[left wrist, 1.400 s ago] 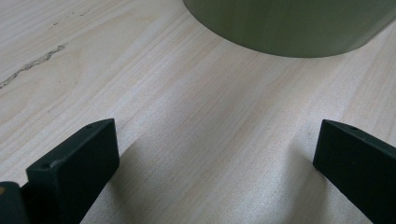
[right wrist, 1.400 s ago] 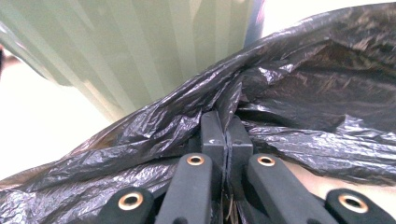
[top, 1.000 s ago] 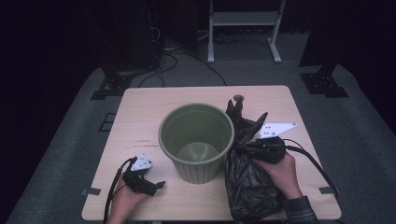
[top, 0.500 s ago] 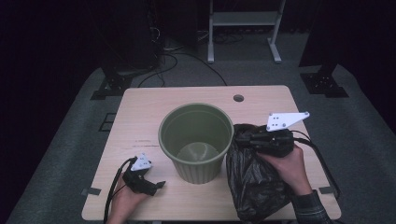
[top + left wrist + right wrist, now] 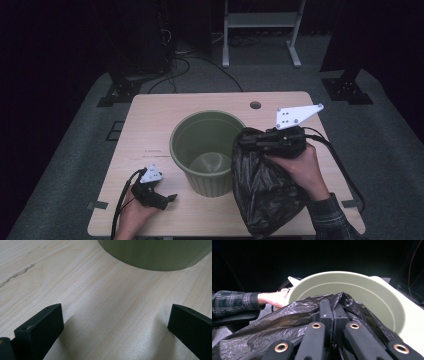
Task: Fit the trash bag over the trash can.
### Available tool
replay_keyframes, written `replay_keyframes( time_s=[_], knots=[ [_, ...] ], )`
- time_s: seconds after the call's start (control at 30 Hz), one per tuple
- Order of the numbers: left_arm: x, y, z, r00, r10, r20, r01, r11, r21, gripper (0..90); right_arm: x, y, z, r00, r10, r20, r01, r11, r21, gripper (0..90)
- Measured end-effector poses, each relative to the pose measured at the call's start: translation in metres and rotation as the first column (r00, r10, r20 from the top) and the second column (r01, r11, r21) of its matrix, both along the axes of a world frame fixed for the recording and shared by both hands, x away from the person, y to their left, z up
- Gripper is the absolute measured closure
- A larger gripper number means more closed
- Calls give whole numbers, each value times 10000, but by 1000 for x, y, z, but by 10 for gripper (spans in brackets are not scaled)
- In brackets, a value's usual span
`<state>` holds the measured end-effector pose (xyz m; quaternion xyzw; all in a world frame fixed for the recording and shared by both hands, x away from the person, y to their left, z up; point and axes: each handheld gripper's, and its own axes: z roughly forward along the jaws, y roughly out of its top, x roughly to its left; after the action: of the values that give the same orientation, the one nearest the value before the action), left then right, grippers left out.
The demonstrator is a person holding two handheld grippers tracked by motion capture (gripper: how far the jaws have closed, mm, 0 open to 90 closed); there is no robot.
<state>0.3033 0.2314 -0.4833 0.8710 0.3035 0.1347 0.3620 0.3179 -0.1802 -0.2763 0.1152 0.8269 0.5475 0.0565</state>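
Note:
A pale green bin stands upright in the middle of the wooden table. To its right hangs a crumpled black plastic bag, and my right gripper is shut on its gathered top, level with the bin's rim. In the right gripper view the jaws pinch the bag just over the bin's rim. My left gripper rests on the table at the front left, open, with bare wood between its fingers. The bin's wall is just ahead of it.
A round cable hole sits near the table's far edge. Beyond the table are a white stand and black equipment with cables on the grey floor. The table's left half is bare wood.
My right gripper has risen with the bag's top, from beside the bin to level with its rim. The left gripper has stayed put.

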Motion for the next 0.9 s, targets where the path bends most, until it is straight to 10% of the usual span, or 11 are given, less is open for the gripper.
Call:
replay_keyframes(
  time_s=[0.9],
  knots=[
    [0,0,0,10000,-44,-2,44,10000,-7,0,16,129,13,9857,1675,-197,-1686,9814,-920,888]
  ],
)
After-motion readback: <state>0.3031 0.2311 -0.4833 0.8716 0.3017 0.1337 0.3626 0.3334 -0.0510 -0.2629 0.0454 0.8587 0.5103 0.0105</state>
